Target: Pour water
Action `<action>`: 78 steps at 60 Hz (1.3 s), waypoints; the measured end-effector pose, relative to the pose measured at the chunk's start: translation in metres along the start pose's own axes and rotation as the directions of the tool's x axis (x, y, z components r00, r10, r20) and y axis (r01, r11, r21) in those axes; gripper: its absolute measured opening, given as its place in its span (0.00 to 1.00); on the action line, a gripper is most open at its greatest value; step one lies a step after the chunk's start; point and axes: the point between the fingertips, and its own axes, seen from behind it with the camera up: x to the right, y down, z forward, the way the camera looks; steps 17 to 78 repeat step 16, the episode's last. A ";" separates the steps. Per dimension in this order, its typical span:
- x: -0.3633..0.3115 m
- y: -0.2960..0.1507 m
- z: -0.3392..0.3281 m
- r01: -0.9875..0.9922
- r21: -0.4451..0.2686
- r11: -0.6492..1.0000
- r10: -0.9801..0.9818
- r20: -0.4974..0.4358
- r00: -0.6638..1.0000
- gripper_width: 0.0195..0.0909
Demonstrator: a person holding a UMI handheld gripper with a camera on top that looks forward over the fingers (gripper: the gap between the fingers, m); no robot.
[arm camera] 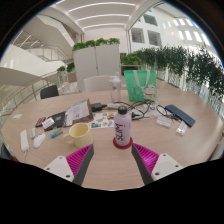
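A clear water bottle (pixel 123 127) with a pink label, dark cap and red base ring stands upright on the pale wooden table (pixel 110 168), just ahead of my fingers and midway between them. A yellow mug (pixel 78 132) sits to the bottle's left, its handle toward me. My gripper (pixel 112 158) is open, its pink pads (pixel 80 160) spread wide, with only bare table between them. Neither finger touches the bottle.
Behind the bottle lie a laptop (pixel 75 111), papers, cables, a dark notebook (pixel 180 115) and small items at the left (pixel 40 127). A green chair (pixel 140 82) and plants stand beyond the table's far edge.
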 end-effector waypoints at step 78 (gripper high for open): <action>-0.083 -0.012 -0.140 -0.004 0.049 0.999 0.006 -0.050 0.999 0.89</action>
